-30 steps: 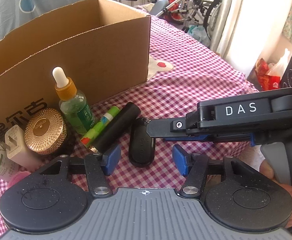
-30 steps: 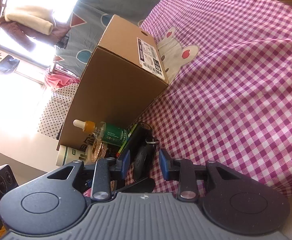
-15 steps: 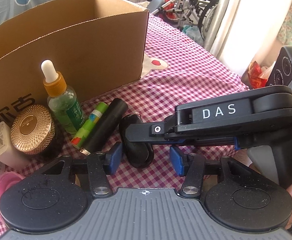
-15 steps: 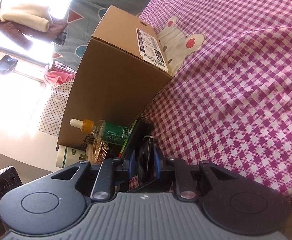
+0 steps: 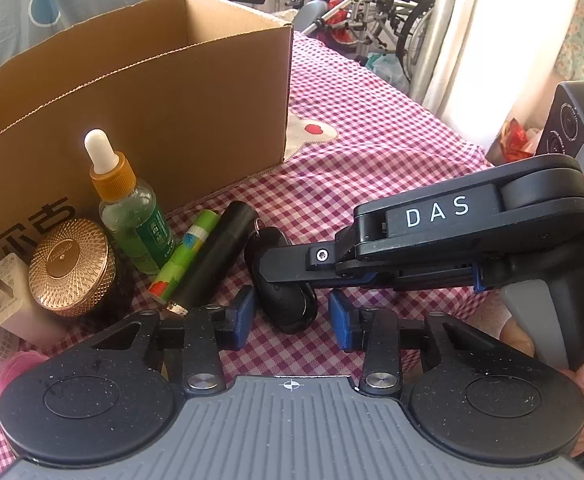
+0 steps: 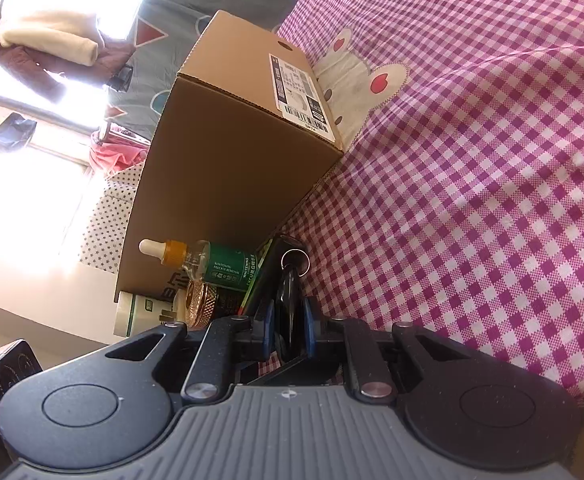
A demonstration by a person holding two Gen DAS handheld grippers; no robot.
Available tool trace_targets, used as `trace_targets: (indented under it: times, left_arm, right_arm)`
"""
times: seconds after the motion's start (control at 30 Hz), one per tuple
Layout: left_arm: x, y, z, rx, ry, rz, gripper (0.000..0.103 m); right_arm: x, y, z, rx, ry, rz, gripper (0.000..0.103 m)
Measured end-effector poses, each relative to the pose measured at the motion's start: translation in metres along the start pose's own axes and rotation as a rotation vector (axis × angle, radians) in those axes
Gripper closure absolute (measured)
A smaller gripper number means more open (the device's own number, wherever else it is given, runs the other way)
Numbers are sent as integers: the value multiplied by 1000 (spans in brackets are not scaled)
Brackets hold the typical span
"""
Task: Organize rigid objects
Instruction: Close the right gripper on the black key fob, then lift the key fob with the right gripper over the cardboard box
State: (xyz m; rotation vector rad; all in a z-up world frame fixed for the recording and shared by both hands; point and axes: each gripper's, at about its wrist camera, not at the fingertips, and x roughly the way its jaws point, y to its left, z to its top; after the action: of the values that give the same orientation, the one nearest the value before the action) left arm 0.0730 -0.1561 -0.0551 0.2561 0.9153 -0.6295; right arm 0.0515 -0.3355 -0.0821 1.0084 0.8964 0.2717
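Pink checked cloth (image 5: pixel 372 168) covers the surface, with an open cardboard box (image 5: pixel 163 92) at the far left so its mouth is ready for loading. You have the right gripper (image 6: pixel 287 332) pinched narrow on the black key fob (image 5: pixel 287 304), its ring (image 6: pixel 295 261) pointing away, lying just right of the black tube (image 5: pixel 215 256). Your left gripper (image 5: pixel 292 318) waits wide and empty close by, leaving room for the lift.

A black car key (image 5: pixel 287 300) lies flat on the checked cloth, its ring (image 6: pixel 295 261) toward the cardboard box (image 5: pixel 139 120) — open on top. Beside it lie a black tube (image 5: pixel 215 256) and a green stick (image 5: pixel 187 254). A dropper bottle (image 5: pixel 125 208) stands upright by a gold-lidded jar (image 5: pixel 69 266) and a white plug (image 5: pixel 11 300).
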Motion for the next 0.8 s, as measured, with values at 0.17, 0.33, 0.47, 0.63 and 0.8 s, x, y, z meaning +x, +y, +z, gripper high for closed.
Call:
trace_targets:
  times: [0.17,0.33,0.47,0.63,0.8]
  left_arm:
    - [-1,-2,-1,9,-2,-4,66]
    - [-7,-8,-1,29,-8,5,66]
    - [-18,-14,-2,40,-26,11,66]
    - [-34,-20,-4,50,-57,14,66]
    - [-55,-25,-6,58,-99,18,66]
  right_arm:
    - [-5,1,-4,0,-8,4,86]
    - [-12,4,-8,0,-19,17,86]
    - [-22,11,-12,-13,-35,27,86]
    - [-34,26,-19,-37,-61,33,86]
    - [-48,45,-27,-72,-92,42,86]
